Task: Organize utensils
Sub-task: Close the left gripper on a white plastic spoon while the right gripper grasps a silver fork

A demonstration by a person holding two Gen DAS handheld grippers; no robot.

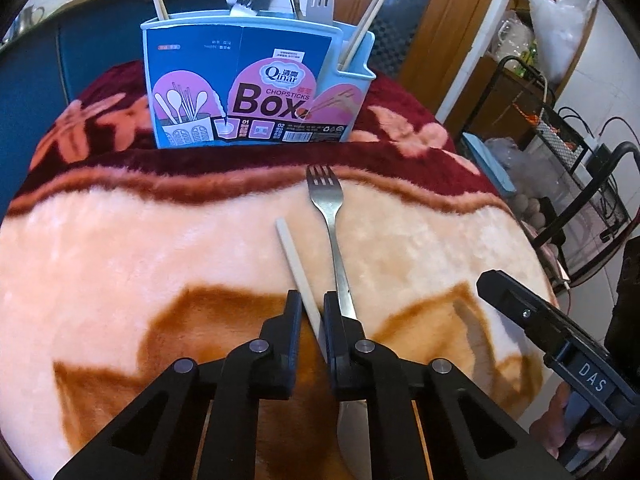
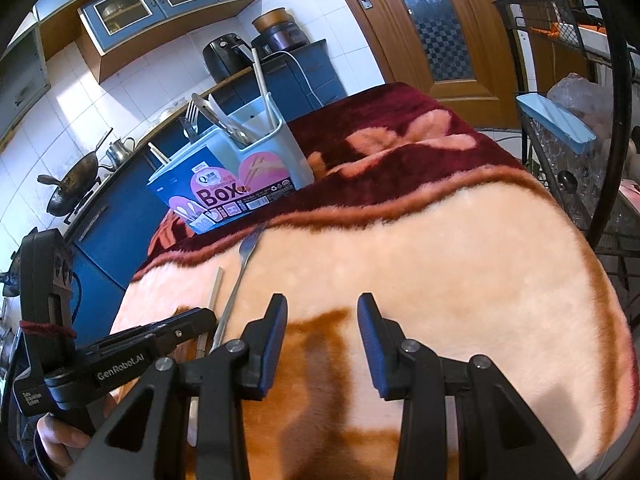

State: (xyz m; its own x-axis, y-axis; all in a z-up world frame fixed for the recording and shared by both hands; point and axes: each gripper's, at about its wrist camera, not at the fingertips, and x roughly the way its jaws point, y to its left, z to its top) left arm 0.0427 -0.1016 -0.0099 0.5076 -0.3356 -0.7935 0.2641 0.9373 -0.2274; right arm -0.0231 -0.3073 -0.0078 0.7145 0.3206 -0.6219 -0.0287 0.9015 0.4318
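From the left wrist view, the left gripper (image 1: 312, 304) has its jaws drawn narrow around one pale chopstick (image 1: 298, 276), which runs up between them and out ahead, slanting slightly left. The pads look pressed against it, pinching it on the blanket (image 1: 160, 248). One metal fork (image 1: 332, 224) lies just right of the right jaw, its handle passing beside and under that finger, tines pointing away ahead. Farther ahead of the jaws, well apart, stands the blue utensil box (image 1: 240, 92); in it I count three forks, three chopsticks and one more metal handle that I cannot name. The right gripper (image 1: 560, 344) enters low at the right.

From the right wrist view, the right gripper (image 2: 322, 320) has its jaws spread with nothing between them, only blanket (image 2: 440, 264) beneath. The chopstick (image 2: 214, 292) and the fork (image 2: 240, 276) lie side by side to the left of the left jaw, one of each. The left gripper (image 2: 188, 320) reaches over their near ends; its jaws are hidden here. The utensil box (image 2: 240, 176) stands ahead and left, well apart. A hand (image 2: 60, 440) holds the left gripper's handle at the lower left.
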